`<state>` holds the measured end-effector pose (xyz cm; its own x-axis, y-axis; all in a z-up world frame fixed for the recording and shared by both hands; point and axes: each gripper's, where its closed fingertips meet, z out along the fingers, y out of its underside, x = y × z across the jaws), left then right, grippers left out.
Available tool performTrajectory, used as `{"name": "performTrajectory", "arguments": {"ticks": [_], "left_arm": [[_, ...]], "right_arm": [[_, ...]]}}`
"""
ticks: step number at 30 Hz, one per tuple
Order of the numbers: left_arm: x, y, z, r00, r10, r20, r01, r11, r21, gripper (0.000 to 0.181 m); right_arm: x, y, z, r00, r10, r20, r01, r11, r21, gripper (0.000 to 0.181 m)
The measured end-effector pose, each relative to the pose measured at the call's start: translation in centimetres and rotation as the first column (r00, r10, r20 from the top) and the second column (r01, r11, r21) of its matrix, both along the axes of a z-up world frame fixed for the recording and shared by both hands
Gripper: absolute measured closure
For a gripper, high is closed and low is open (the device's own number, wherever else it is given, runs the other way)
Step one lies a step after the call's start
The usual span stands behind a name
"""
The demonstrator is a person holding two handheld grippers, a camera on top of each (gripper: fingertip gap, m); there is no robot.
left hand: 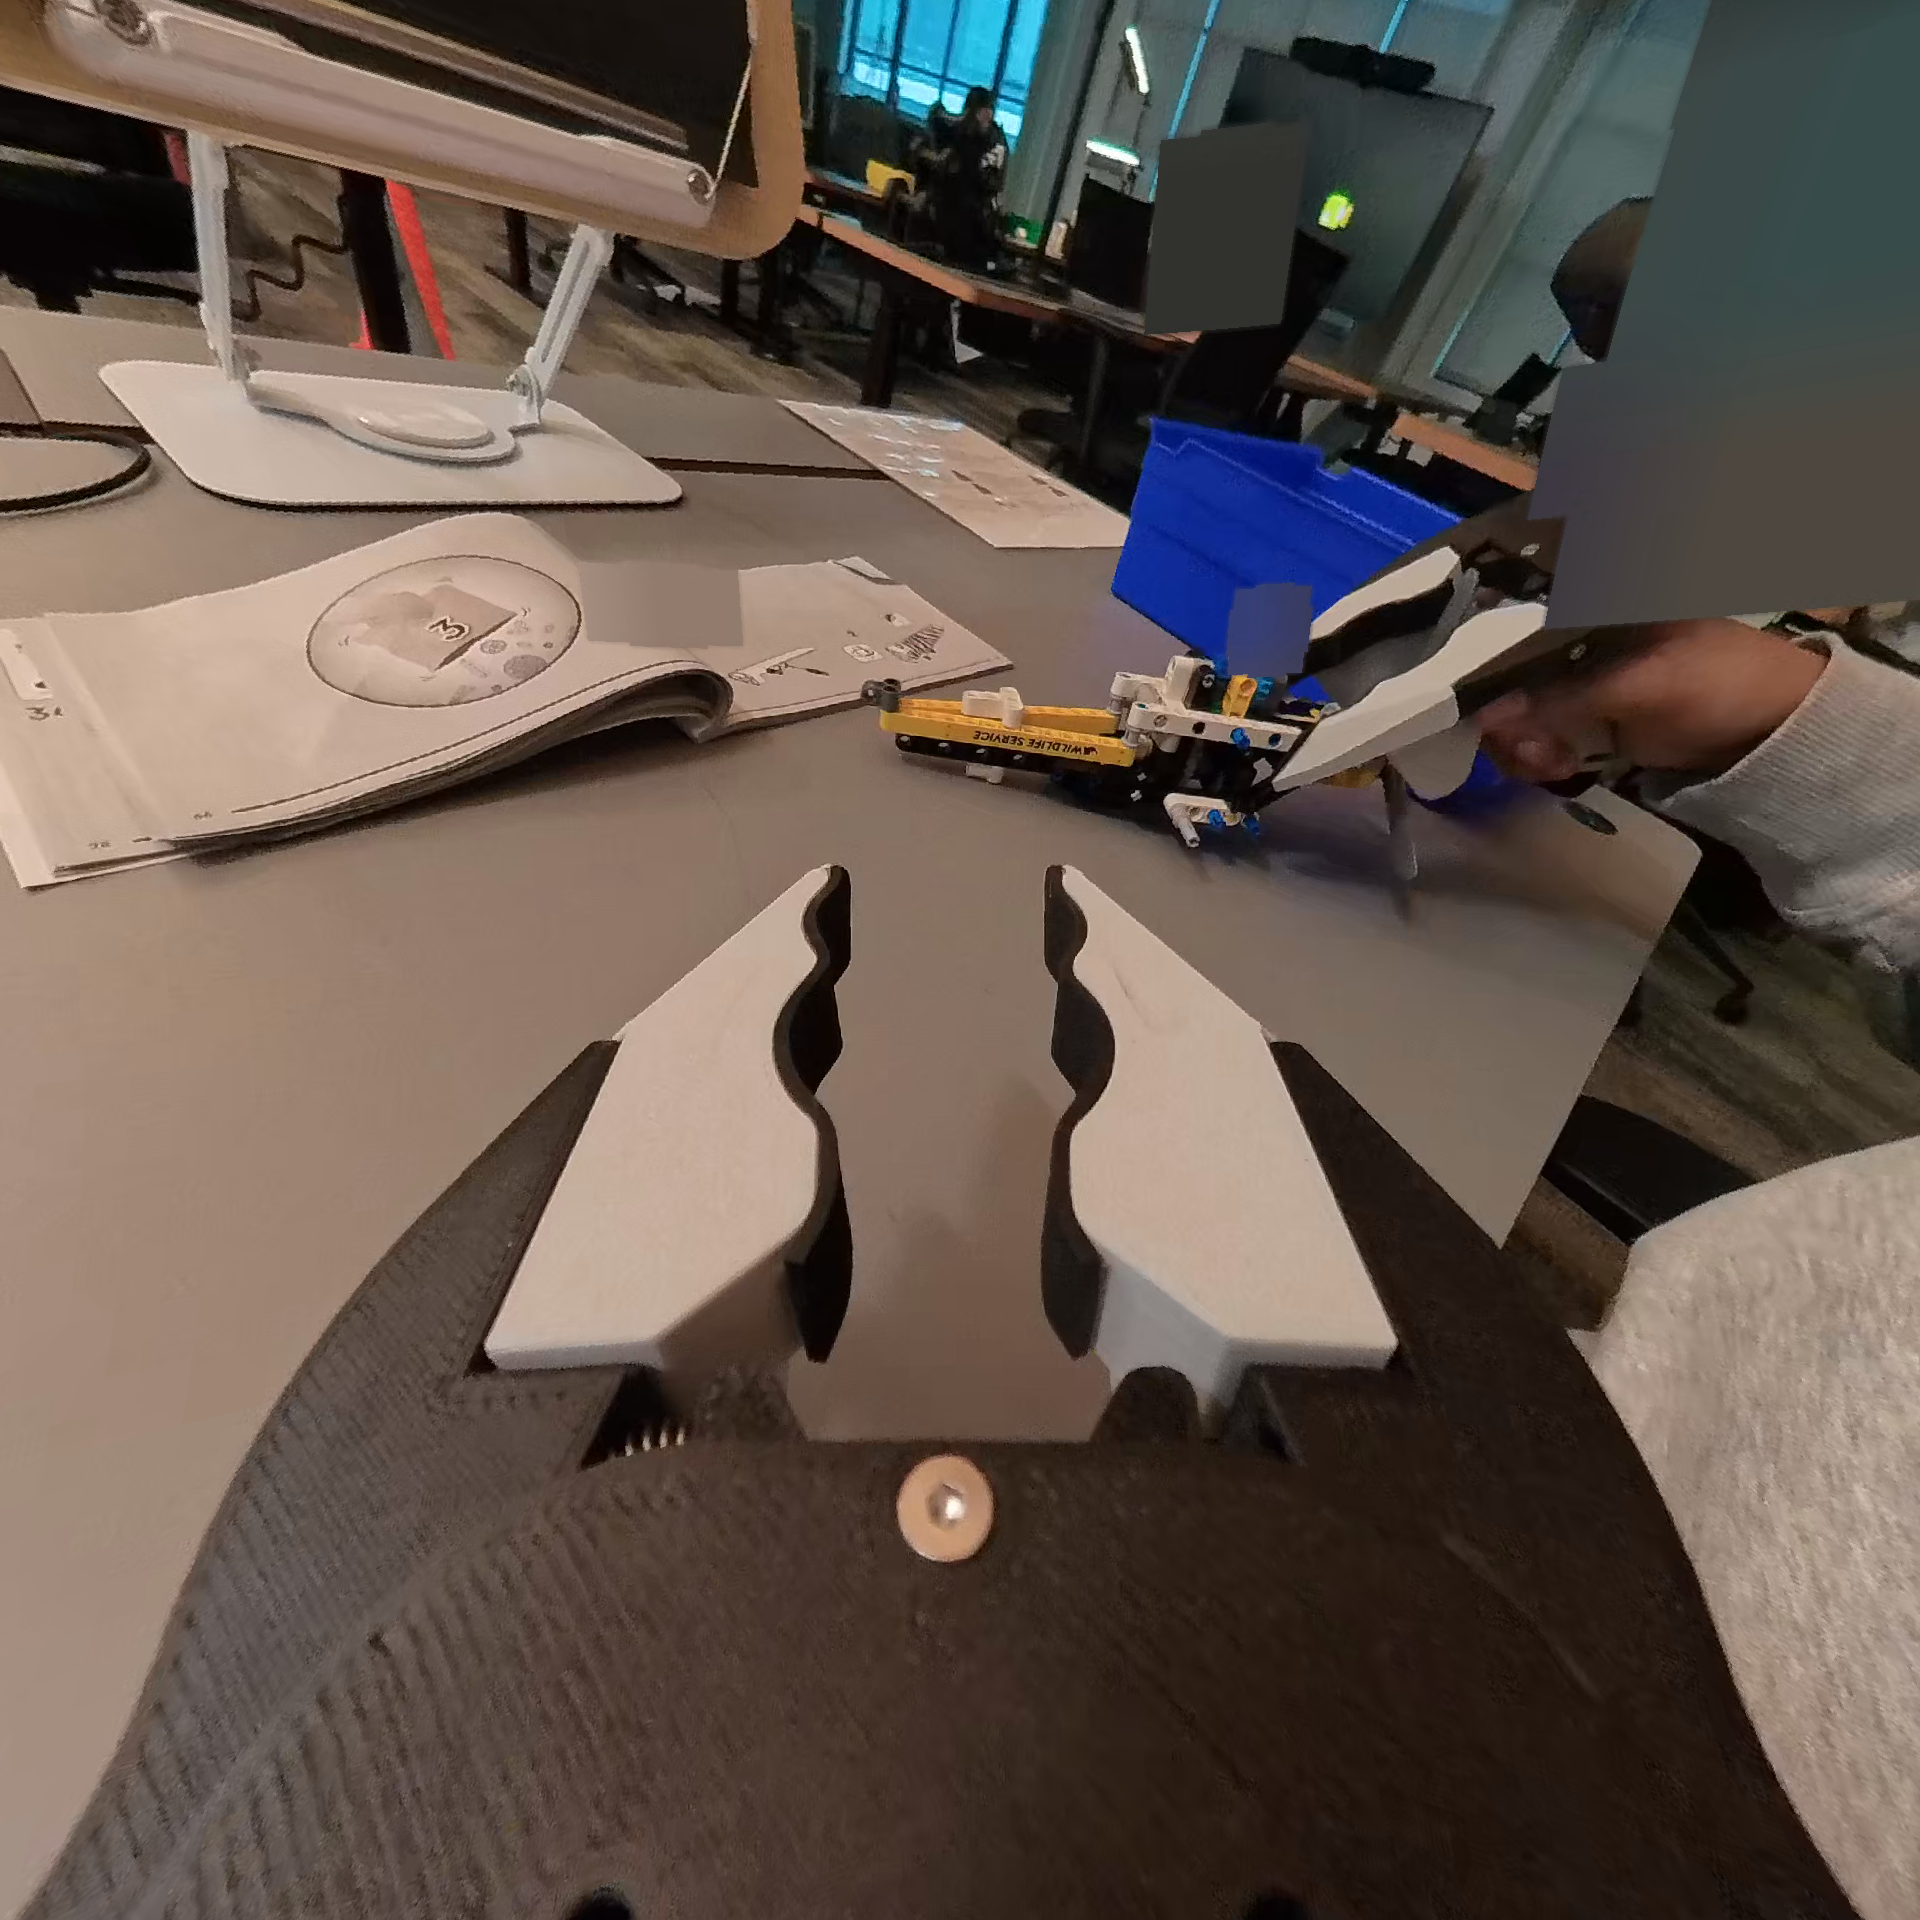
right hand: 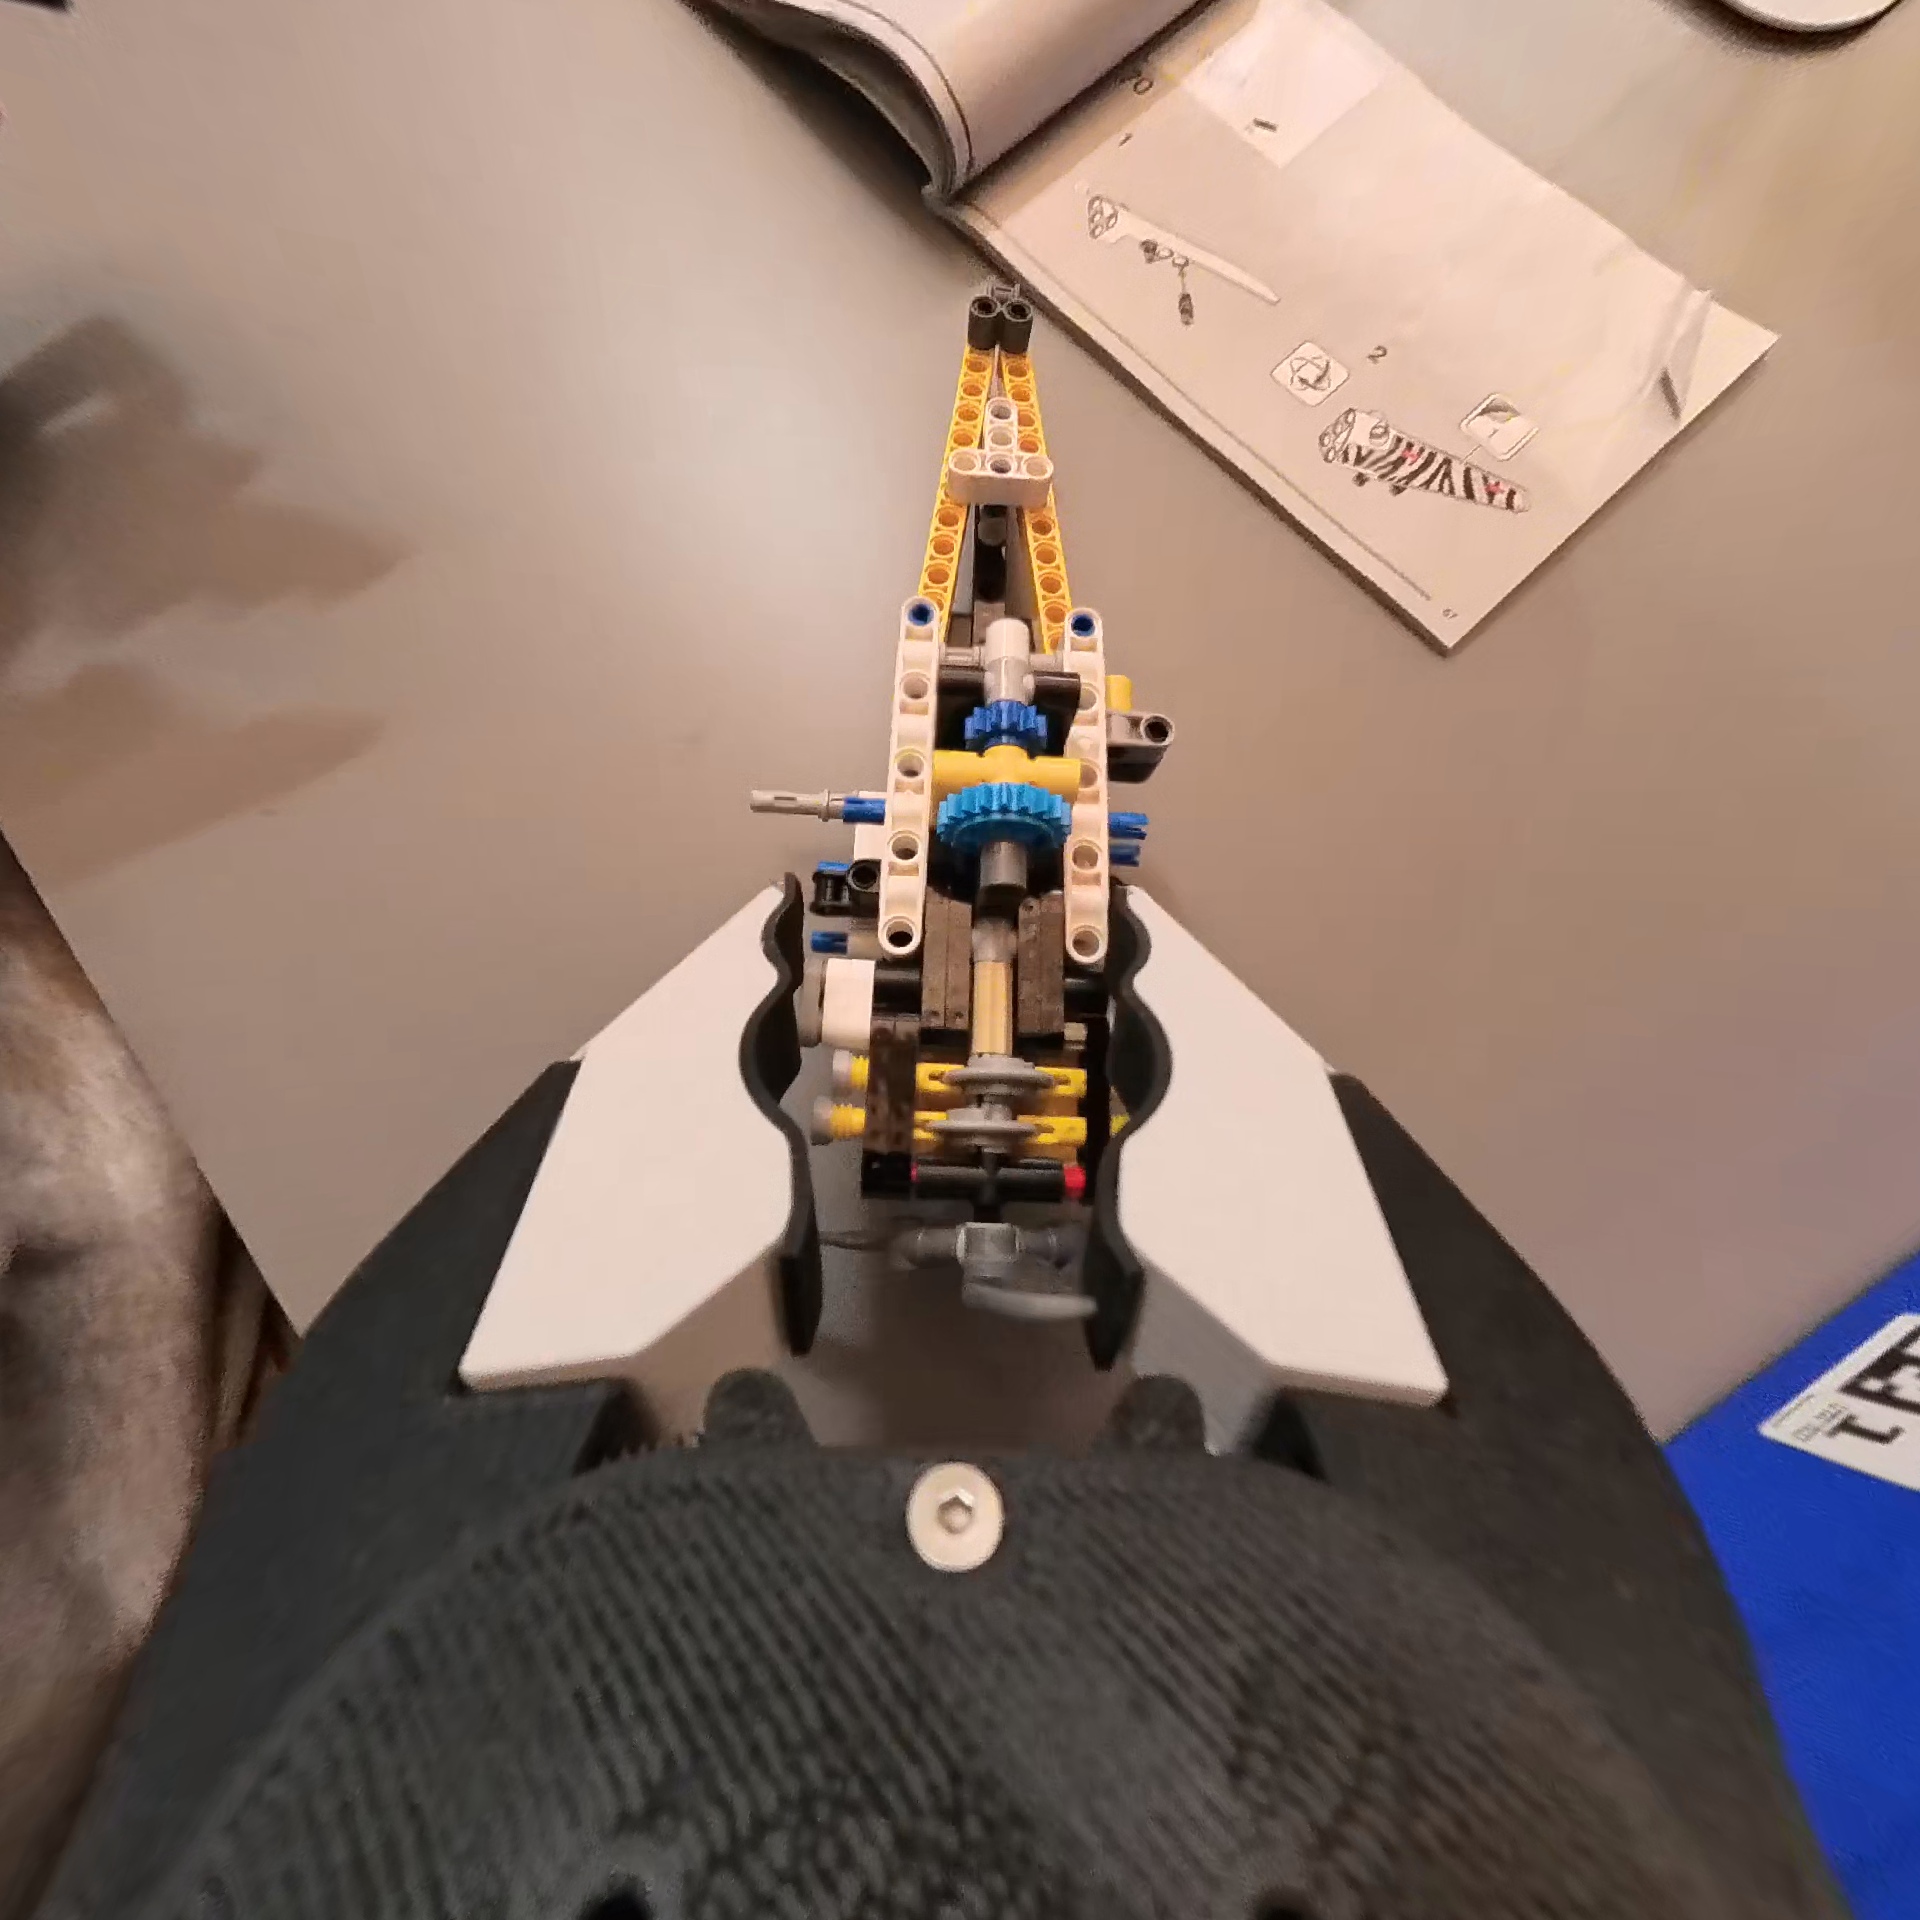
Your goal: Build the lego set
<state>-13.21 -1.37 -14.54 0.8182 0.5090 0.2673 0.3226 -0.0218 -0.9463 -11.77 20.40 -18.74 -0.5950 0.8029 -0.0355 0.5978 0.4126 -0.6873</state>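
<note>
Ahead of your left gripper [left hand: 948, 914], seen from its own wrist camera, lies only bare grey tabletop [left hand: 416, 1039]; its white fingers with black wavy pads are spread and hold nothing. The half-built yellow, white and black beam-and-gear lego model [left hand: 1091, 732] sits well ahead and to the right of those fingertips, with your right gripper [left hand: 1288, 743] closed in on its near end. Ahead and to the left lies the open grey instruction booklet [left hand: 416, 665], and beyond the model stands a blue plastic bin [left hand: 1226, 520]. With this gripper idle, nothing steadies the long yellow boom, so any twist from the other hand could swing or lever it (one-sided support is your main worry).

Between the fingers of the right gripper [right hand: 958, 904], in the right wrist view, the model [right hand: 992, 831] fills the gap lengthwise, its black and yellow rear block beside the pads. I judge the jaws to be pinching that block, though contact on the left side is unclear, where a white connector and yellow pins stick out. Squeeze there and you may shear those pins off or pop the white frame loose. The blue gears [right hand: 982, 821] and grey axle just ahead of the fingertips could slip out of mesh if the frame flexes. The boom's black tip nearly reaches the booklet's page [right hand: 1351, 343], so sliding forward could snag it.
</note>
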Motion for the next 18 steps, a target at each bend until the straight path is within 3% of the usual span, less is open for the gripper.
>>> {"name": "performTrajectory", "arguments": {"ticks": [7,11,15,18], "left_arm": [[0.0,0.3,-0.3,1.000,0.002,-0.004,-0.002,0.999,-0.034,0.145],[-0.2,0.3,-0.4,1.000,0.008,0.000,-0.008,0.999,-0.037,0.145],[-0.2,0.5,-0.4,1.000,0.007,0.004,-0.007,0.999,-0.035,0.145],[-0.2,0.7,-0.4,1.000,-0.004,0.006,0.004,0.999,-0.038,0.145]], "right_arm": [[0.2,0.4,-0.9,0.999,-0.054,-0.002,0.054,0.999,0.004,0.124],[0.3,2.1,-0.8,0.978,-0.204,-0.028,0.204,0.979,-0.018,0.124],[0.6,6.2,-1.2,0.870,-0.487,-0.080,0.488,0.873,0.004,0.124],[0.9,7.7,-1.1,0.784,-0.610,-0.117,0.612,0.791,-0.028,0.124]]}}
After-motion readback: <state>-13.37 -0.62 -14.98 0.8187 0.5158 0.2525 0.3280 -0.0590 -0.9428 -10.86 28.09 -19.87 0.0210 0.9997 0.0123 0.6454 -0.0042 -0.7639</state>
